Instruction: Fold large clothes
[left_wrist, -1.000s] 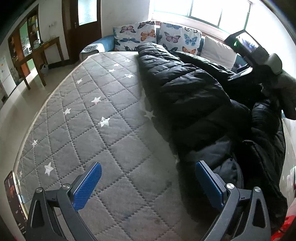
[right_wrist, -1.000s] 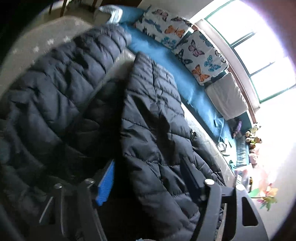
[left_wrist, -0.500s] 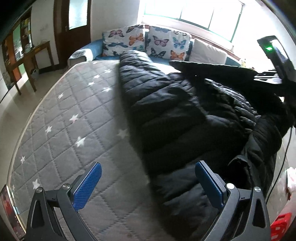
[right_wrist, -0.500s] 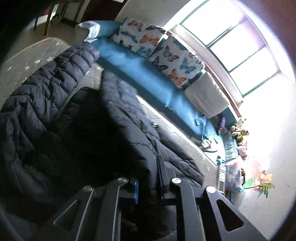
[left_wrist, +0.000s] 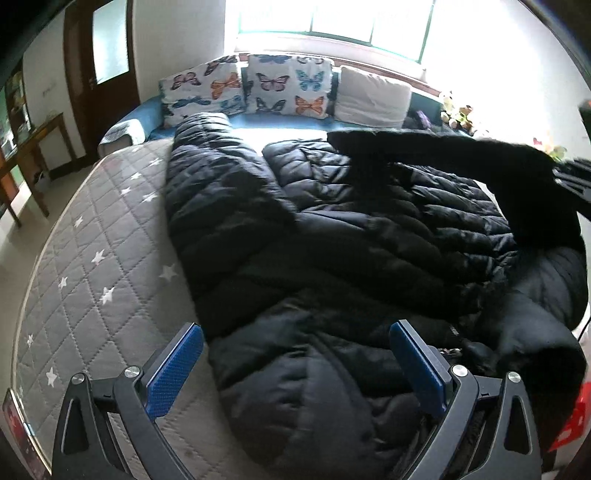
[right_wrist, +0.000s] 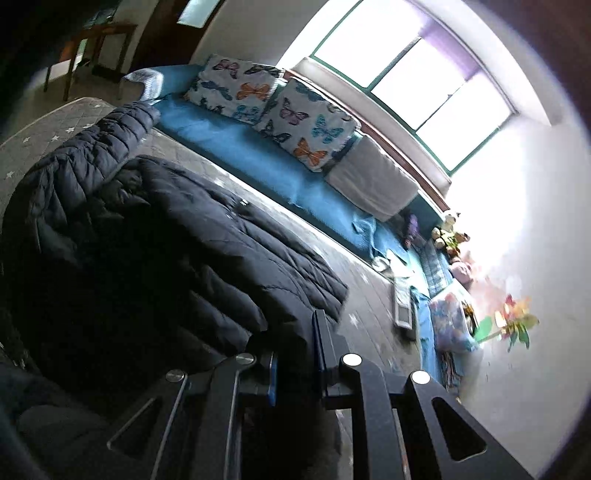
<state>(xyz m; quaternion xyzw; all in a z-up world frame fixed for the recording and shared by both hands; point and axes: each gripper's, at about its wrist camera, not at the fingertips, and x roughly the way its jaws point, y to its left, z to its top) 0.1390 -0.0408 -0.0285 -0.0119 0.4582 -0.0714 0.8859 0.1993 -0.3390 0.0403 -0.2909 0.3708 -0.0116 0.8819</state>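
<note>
Black puffer coat (left_wrist: 369, 258) sprawls across the bed (left_wrist: 92, 277); your right tool (right_wrist: 295, 354) pinches a slippery fold, which may slide free if you lift further. Your left tool (left_wrist: 295, 358) gapes wide and empty above the hem.

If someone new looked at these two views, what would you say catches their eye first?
First, the big black puffer coat sprawled across the grey star-quilted mattress, filling the middle and right of the left wrist view. Next, the butterfly-print cushions lined up beneath the bright window at the far end. Closer in, the right gripper is shut on a fold of the coat, while the left gripper is open above its near end.
</note>
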